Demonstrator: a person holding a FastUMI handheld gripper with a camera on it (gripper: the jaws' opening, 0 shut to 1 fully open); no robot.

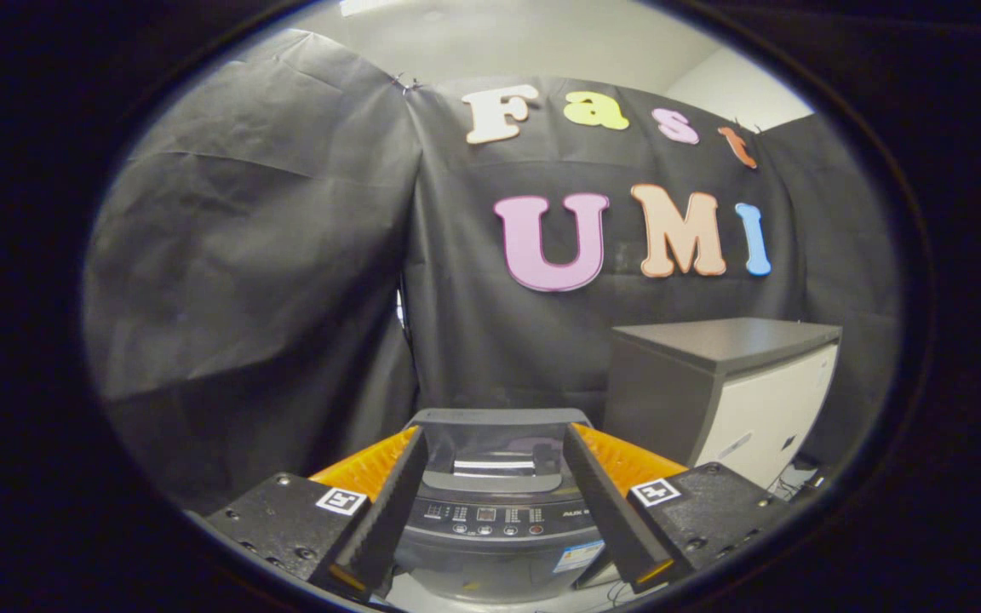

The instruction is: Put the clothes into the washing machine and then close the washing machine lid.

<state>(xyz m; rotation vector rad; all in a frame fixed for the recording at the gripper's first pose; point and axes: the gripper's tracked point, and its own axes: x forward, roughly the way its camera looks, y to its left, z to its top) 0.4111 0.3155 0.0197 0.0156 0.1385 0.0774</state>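
Hovering level, the gripper (pixel 495 502) points straight at the washing machine (pixel 495 519), jaws spread wide and holding nothing, the machine framed between the two fingers. Its lid (pixel 499 438) looks already down, with the control panel (pixel 490 515) at 6 o'clock just below it. No clothes can be made out, so whether they are inside I cannot tell. A grey-topped cabinet (pixel 725 387) stands at 3 o'clock. Risk: pressing on with the lid shut could skip loading, or a finger could strike the panel buttons.

The washing machine (pixel 490 549) shows pale letters "AUX" right of its display; other print there is too small to read. The gripper (pixel 493 432), fingers spread and empty, bears two square coded markers (pixel 341 501).
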